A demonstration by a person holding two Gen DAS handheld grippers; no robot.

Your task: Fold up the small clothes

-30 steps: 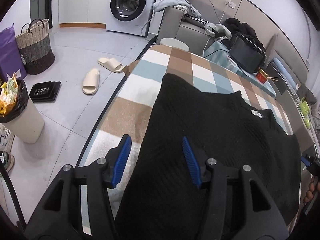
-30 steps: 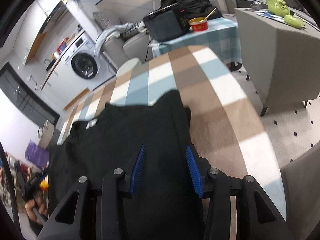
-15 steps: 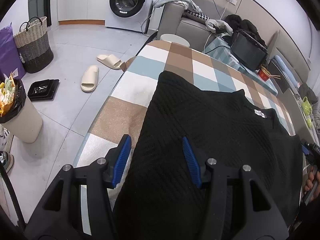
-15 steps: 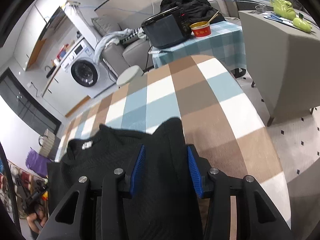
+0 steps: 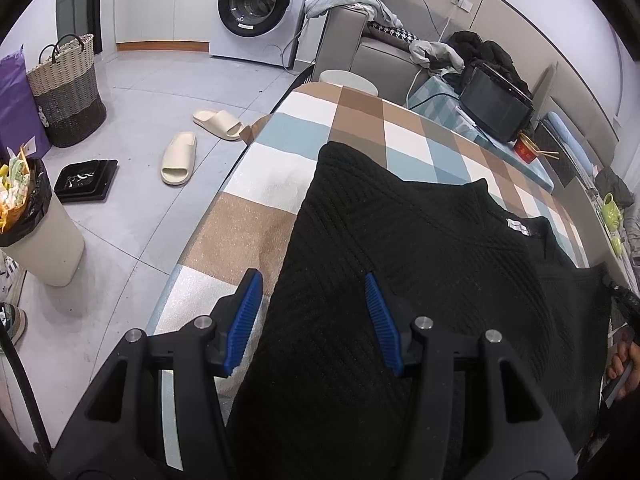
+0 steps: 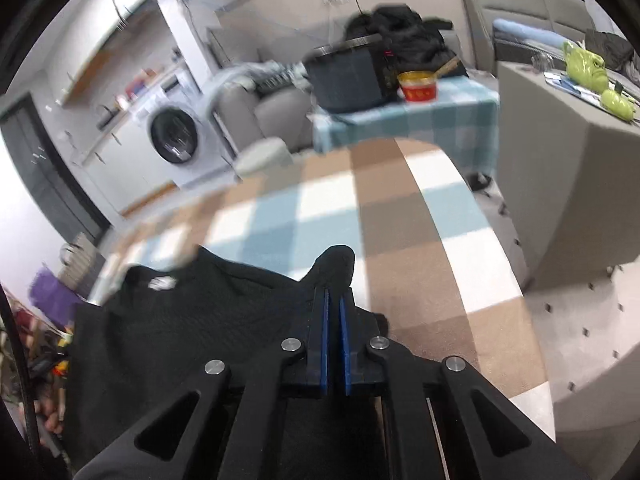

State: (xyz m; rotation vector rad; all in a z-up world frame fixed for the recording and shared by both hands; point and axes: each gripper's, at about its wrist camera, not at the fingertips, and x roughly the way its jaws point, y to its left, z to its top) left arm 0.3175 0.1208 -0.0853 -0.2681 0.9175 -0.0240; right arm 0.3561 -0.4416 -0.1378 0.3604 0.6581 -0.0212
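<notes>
A black knit sweater (image 5: 420,264) lies spread on the checked tablecloth (image 5: 256,224), its white neck label (image 5: 517,226) toward the right. My left gripper (image 5: 310,292) is open, its blue pads straddling the sweater's left edge just above it. In the right wrist view the sweater (image 6: 192,320) lies at lower left. My right gripper (image 6: 333,296) is shut on the sweater's right side near the sleeve, and the black cloth bunches up past the pads.
A bin (image 5: 32,220), basket (image 5: 66,92), slippers (image 5: 178,158) and black tray (image 5: 86,180) sit on the floor to the left. A washing machine (image 5: 256,4) and sofa stand behind. A side table with a black box (image 6: 344,80) and red bowl (image 6: 418,88) stands beyond the table; a grey cabinet (image 6: 560,168) is to the right.
My right gripper has closed on the sweater's right side and the right view has tilted up. My left gripper stays open and has shifted only slightly.
</notes>
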